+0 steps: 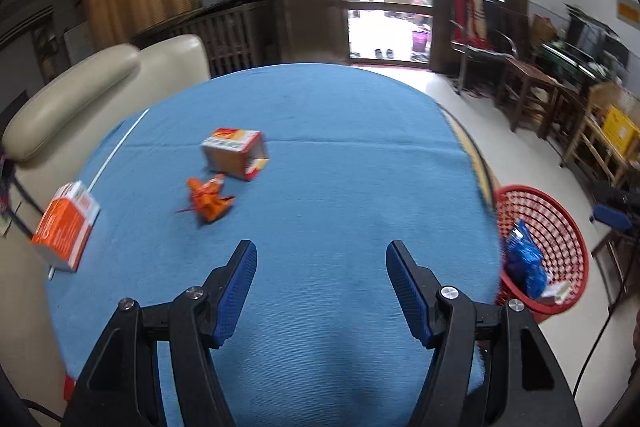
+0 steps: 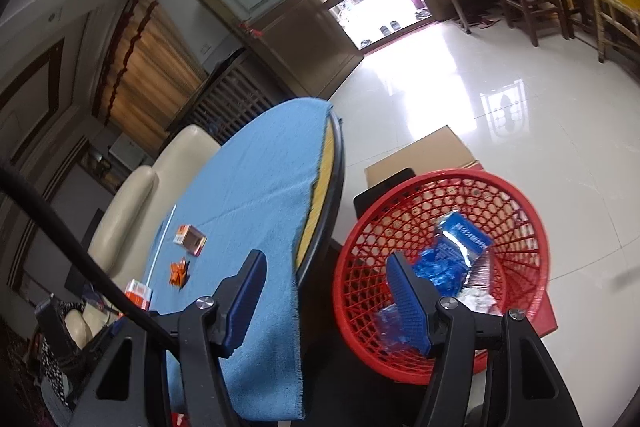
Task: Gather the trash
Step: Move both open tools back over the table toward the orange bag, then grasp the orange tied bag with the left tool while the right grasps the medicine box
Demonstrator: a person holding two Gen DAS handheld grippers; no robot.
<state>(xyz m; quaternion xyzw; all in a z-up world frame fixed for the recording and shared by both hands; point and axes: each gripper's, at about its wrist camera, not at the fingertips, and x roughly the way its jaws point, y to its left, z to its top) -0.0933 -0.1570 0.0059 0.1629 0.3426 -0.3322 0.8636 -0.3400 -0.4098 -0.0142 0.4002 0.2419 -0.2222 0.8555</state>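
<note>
On the blue tablecloth (image 1: 340,147) lie an open orange and white carton (image 1: 234,153), a crumpled orange wrapper (image 1: 208,199) and an orange box (image 1: 66,227) at the left edge. My left gripper (image 1: 322,261) is open and empty above the cloth, nearer than the wrapper. A red mesh basket (image 2: 516,195) stands on the floor to the right of the table and holds blue wrappers (image 2: 452,251). It also shows in the left wrist view (image 1: 560,219). My right gripper (image 2: 326,269) is open and empty between the table edge and the basket.
A cream sofa (image 1: 80,95) sits left of the table. A cardboard box (image 2: 424,155) lies behind the basket. Wooden stools and chairs (image 1: 532,87) line the right wall. A white straw (image 1: 120,143) lies on the cloth's left side.
</note>
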